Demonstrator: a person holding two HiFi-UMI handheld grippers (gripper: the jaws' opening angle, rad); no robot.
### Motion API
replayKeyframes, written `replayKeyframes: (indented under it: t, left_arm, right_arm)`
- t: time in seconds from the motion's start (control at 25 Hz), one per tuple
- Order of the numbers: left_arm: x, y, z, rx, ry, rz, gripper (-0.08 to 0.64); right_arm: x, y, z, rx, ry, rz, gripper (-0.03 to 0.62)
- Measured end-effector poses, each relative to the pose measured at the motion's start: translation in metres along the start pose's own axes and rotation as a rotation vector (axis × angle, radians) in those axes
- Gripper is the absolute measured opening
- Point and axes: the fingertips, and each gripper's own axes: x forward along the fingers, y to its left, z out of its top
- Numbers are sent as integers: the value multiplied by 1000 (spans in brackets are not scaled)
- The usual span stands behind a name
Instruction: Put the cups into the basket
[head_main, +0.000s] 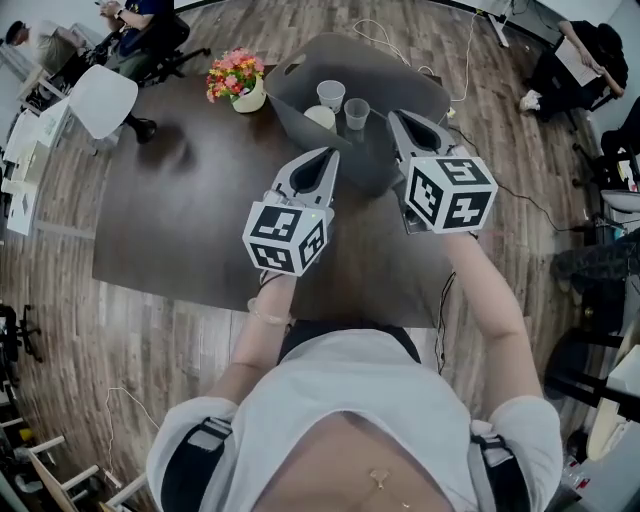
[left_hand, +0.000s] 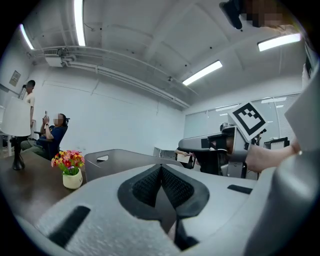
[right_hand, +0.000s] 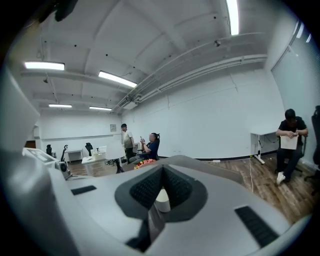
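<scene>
**Head view:** a dark counter (head_main: 190, 200) on a wood-plank floor (head_main: 130, 340) carries a flower pot (head_main: 240, 82). At its far edge stands a grey basket (head_main: 405, 88), with three cups (head_main: 331, 94) upright and close together inside it. The left claw (head_main: 327, 155) and the right claw (head_main: 398, 117) are held at the basket's near side, each pressed together on nothing. **Gripper views only:** a white ceiling with strip lights (left_hand: 202, 73). The left gripper view adds the right gripper's marker cube (left_hand: 248, 118), and the right gripper view adds a pale cup beyond its closed claw and a seated person (right_hand: 289, 135) by the far wall.
</scene>
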Motion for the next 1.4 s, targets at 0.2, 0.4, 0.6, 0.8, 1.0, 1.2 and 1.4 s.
replayKeyframes:
  t: [0.2,0.4,0.6,0.8,1.0,1.2,1.4]
  left_arm:
    - [-3,-10,-26,-10,2,18,11]
    - [-10,-22,-58,-30,34,11,11]
    - [-25,-32,-86,-44,49,8,11]
    - [-40,-42,-106,-61,46,15,11]
    - [-41,-44,-103,-39,19,7,11]
    - [-42,-31,-102,-47,18,51,11]
    - [-48,-27,-106,-50,26,76,11]
  right_arm:
    - [-25,13,-34,-92,-36,-57,12]
    - [-41,29,-83,-167,-44,-109,12]
    - [-53,45,-143,-63,14,-126,12]
    - [-71,50,-186,47,90,-185,12]
    - [-72,52,-181,42,64,-169,12]
    - [-68,58,-170,44,33,-137,12]
    - [-62,70,-174,27,47,-96,12]
